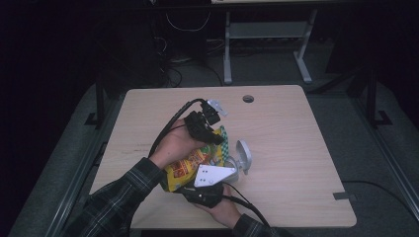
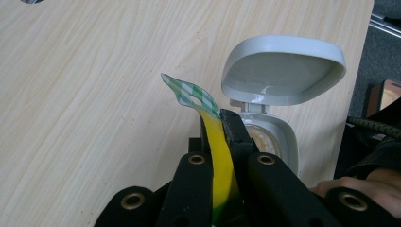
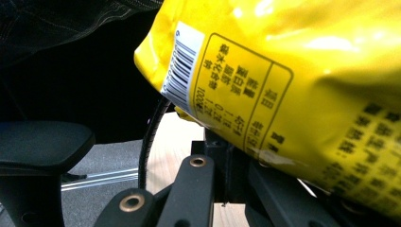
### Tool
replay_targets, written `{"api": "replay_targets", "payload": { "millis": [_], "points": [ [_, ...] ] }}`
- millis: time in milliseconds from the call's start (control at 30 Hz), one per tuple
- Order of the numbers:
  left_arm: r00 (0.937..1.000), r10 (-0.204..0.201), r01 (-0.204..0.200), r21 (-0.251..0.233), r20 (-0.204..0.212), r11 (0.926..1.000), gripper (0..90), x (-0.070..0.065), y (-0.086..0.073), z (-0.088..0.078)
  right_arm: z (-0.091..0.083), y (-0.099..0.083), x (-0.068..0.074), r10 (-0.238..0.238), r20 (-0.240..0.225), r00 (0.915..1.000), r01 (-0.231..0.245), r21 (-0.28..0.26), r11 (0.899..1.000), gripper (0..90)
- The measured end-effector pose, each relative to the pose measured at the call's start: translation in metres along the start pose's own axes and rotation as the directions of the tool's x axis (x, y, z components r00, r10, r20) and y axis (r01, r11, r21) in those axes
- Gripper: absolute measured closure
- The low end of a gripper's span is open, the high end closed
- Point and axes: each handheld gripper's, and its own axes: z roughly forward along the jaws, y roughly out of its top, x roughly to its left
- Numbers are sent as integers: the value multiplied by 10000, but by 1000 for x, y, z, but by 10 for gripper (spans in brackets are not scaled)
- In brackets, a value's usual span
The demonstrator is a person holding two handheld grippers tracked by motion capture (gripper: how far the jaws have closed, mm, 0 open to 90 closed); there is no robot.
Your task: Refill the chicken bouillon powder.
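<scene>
Both grippers' jaws clamp yellow snack bag [image 1: 193,165], checkered end up.

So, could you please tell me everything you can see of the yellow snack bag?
The yellow snack bag is a glossy, crinkled plastic pouch with red and multicoloured print on its front, a green-and-white checked top seal, and a barcode and boxed text on its back. It is held up above the table, beside the small grey scale. The left gripper is shut on its top edge, the right gripper on its lower end.
</scene>
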Motion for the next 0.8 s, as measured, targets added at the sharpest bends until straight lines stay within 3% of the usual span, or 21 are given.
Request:
{"api": "replay_targets", "payload": {
  "millis": [800],
  "points": [
    [9999, -113, 113, 28, -10, 9999, 900, 0, 0, 0, 0, 1, 0, 16, -53, 10000, -16, -29, 10000, 900]
  ]
}}
